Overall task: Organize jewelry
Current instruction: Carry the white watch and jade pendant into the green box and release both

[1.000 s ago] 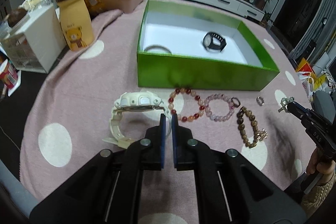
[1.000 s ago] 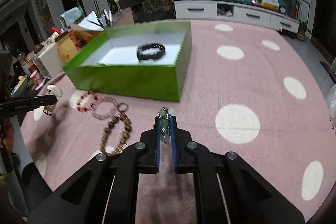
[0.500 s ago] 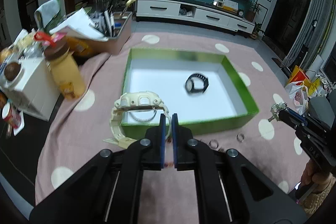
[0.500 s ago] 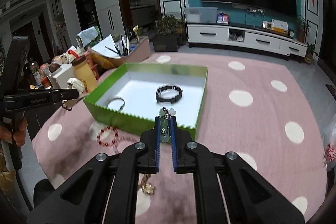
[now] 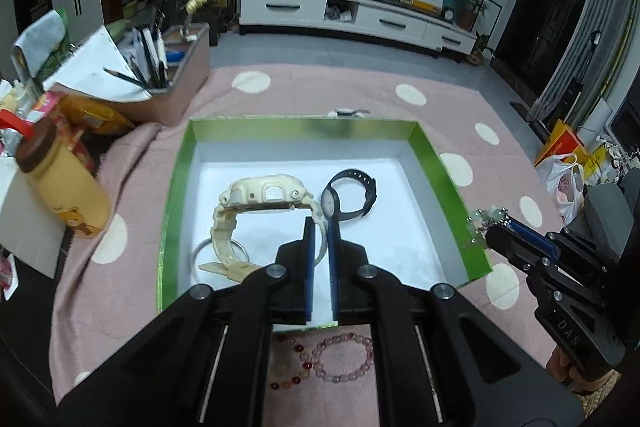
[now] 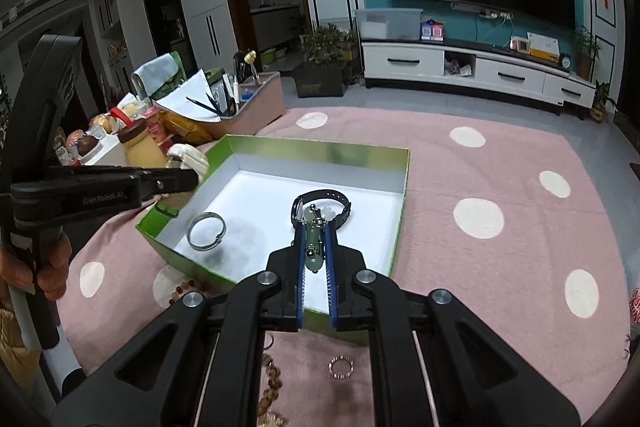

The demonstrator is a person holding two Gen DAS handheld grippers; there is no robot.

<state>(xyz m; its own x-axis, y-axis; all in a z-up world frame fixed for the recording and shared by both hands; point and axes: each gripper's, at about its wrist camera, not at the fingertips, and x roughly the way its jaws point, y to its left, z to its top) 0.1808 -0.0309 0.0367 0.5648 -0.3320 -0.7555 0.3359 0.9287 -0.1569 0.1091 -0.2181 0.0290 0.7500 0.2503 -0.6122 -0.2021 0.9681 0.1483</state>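
My left gripper point(image 5: 320, 223) is shut on the strap of a cream watch point(image 5: 264, 199) and holds it above the green box point(image 5: 172, 187). My right gripper point(image 6: 314, 231) is shut on a pale green jade bead piece point(image 6: 314, 247), held over the box's point(image 6: 404, 195) near right part. It also shows in the left wrist view point(image 5: 486, 223) by the box's right wall. Inside the box lie a black watch point(image 5: 352, 193) and a silver bangle point(image 6: 206, 231). A red bead bracelet point(image 5: 296, 367) and a pink bead bracelet point(image 5: 344, 357) lie on the pink cloth in front of the box.
A yellow bottle point(image 5: 64, 187), a pen tray point(image 5: 172, 83) and snack packs stand at the left. A small ring point(image 6: 341, 367) and a brown bead bracelet point(image 6: 272, 379) lie in front of the box. The spotted pink cloth point(image 6: 500, 187) extends right.
Both grippers rose and moved forward over the green box. The left carried the cream watch up off the cloth; the right brought the jade piece over the box.
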